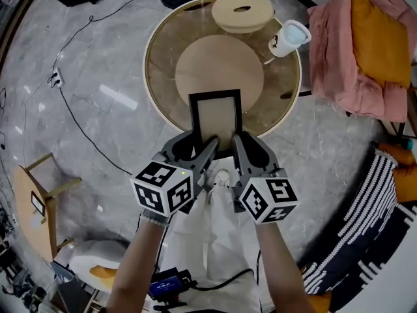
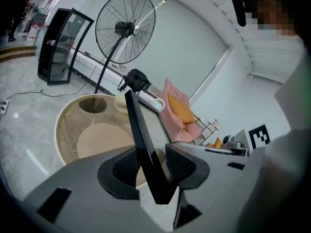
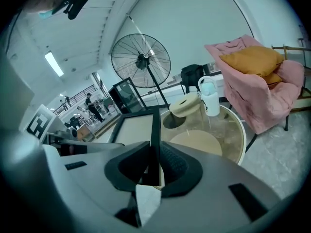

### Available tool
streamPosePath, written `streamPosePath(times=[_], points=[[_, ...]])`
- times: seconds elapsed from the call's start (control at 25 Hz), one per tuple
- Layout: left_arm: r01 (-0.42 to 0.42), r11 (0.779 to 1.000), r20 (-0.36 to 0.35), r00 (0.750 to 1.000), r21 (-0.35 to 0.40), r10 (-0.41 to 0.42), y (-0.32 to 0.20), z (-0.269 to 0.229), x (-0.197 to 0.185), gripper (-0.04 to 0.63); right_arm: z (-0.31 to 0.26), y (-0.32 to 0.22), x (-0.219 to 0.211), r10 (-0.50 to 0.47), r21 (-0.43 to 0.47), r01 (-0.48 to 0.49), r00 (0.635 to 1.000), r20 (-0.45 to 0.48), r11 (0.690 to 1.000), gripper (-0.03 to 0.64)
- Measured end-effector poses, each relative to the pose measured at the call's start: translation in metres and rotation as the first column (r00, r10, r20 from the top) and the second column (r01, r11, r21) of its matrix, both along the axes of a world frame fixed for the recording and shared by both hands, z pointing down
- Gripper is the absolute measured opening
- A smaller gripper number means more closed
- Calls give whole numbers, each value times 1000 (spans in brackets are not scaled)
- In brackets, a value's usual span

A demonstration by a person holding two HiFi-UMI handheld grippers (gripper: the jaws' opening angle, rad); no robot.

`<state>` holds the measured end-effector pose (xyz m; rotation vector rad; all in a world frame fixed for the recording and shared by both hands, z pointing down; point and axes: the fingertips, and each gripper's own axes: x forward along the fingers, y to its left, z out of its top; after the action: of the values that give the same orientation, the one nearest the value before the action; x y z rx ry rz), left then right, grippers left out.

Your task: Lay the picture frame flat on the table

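Looking down in the head view, the black picture frame (image 1: 215, 117) with its beige panel sits over the near rim of the round glass table (image 1: 151, 47). The left gripper (image 1: 207, 150) and right gripper (image 1: 240, 147) are on its two lower corners. The only "print" around is the black-and-white square patterns on the marker cubes. Open tabletop lies beyond the frame, with a beige ring-shaped thing (image 1: 242, 12) and a white jug (image 1: 288, 39) way off at the far rim. The left gripper view has the frame's dark edge (image 2: 141, 140) running slantwise between the left gripper's (image 2: 153, 166) pads. The jaws are spread, with a sliver of gap on one side, so it's loose. A big standing fan (image 2: 125, 29) is behind the table. In the right gripper view, the right gripper (image 3: 154, 166) pinches the frame's side edge (image 3: 154, 130) tight between both pads. The jug (image 3: 210, 98) and a pink armchair (image 3: 252, 91) are further out.
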<state>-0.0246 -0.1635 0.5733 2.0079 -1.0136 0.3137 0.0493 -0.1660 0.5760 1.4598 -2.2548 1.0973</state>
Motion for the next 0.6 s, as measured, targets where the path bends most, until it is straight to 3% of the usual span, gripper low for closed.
streamPosePath(times=[0.24,0.6], points=[[2,995,11,1000,-103,0,-13,58,1,184,51,-12,3,15,-44,-18,997,-71,999,83],[-8,966,67,997,-257,26,-32,125,1,204,115,-30,3,32,-125,-51,988,-149,991,82]])
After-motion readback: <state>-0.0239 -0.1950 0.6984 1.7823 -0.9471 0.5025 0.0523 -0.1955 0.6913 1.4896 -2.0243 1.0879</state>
